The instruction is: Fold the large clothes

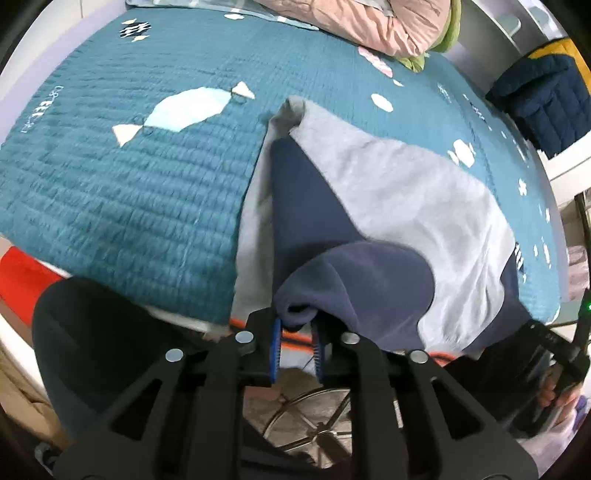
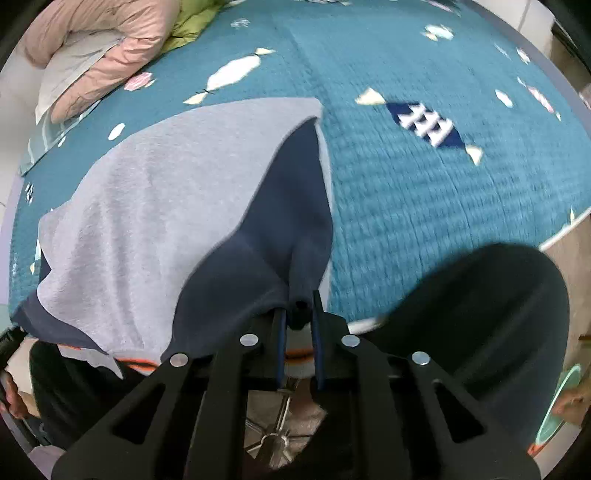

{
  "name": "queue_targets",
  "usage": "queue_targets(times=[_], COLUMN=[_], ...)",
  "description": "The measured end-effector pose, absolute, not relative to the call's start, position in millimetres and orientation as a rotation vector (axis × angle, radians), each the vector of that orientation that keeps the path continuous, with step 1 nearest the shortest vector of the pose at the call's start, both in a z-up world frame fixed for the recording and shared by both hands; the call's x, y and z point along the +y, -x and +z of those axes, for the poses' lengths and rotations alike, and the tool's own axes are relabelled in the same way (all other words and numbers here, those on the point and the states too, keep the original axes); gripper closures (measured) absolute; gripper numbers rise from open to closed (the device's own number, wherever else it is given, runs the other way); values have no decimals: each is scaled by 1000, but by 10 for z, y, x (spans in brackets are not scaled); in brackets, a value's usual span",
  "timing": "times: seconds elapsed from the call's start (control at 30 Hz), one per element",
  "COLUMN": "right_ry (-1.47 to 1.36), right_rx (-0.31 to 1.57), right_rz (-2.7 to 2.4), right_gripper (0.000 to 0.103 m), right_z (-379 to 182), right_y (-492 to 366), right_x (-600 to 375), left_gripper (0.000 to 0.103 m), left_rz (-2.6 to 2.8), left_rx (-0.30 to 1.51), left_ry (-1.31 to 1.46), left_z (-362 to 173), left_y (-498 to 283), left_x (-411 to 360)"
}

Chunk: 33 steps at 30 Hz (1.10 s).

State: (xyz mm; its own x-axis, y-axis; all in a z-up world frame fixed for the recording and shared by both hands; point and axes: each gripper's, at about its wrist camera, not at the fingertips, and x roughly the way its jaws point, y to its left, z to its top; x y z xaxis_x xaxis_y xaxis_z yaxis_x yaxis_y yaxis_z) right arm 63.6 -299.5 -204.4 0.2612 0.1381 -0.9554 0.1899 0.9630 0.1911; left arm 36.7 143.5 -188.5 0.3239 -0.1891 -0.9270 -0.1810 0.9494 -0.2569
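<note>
On the teal quilt (image 1: 129, 192) the only writing is pale stitching at the 9 o'clock edge of the left view and white characters on a navy candy patch (image 2: 424, 123) at 1 o'clock in the right view — both too blurred to read. No brand or label shows on the garment.

The garment (image 1: 399, 192), grey outside and navy inside, lies on the bed with its near end drooping over the bed's edge. In the left view its long axis runs from 6 o'clock up to a grey tip at about 12, with the body spreading toward 3 o'clock. In the right view (image 2: 155, 206) it spreads from 6 toward 9 and 11 o'clock, its far corner at 12.

The left gripper (image 1: 297, 341) has its blue pads slightly apart, with a navy fold bunched between them at the tips; whether the pads press on it I cannot tell. The right gripper (image 2: 298, 325) also stands slightly parted with a dark knot of navy cloth between its pads — grip likewise unclear.

A pink jacket (image 1: 369, 22) is heaped at 12 o'clock in the left view, 10 o'clock in the right (image 2: 103, 44).
</note>
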Motion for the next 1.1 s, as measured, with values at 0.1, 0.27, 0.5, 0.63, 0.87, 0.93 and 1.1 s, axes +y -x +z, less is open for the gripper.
queue_targets(times=[0.1, 0.27, 0.5, 0.63, 0.87, 0.93, 1.1], right_ry=[-298, -301, -294, -322, -506, -560, -424], right_rx=[1295, 1254, 1348, 1505, 1510, 1466, 1502], right_rz=[-38, -51, -44, -123, -145, -158, -217], right_gripper=[86, 56, 56, 56, 67, 84, 99], right_z=[-1948, -1785, -1947, -2197, -2489, -2501, -2462], right_y=[-562, -571, -819, -832, -838, -872, -781], right_x=[-3044, -3041, -2876, -2782, -2782, -2812, -2707], left_gripper=[85, 37, 29, 43, 64, 69, 95], left_rz=[-21, -82, -97, -78, -11, 3, 67], left_rx=[1249, 1253, 1200, 1261, 1453, 1480, 1505], left_ry=[322, 403, 488, 455, 515, 546, 500], left_z=[-1832, -1678, -1461, -1568, -2248, -2420, -2502], left_y=[-278, -184, -185, -374, -507, -504, -444], left_x=[1412, 1431, 1360, 1232, 1249, 1282, 1330])
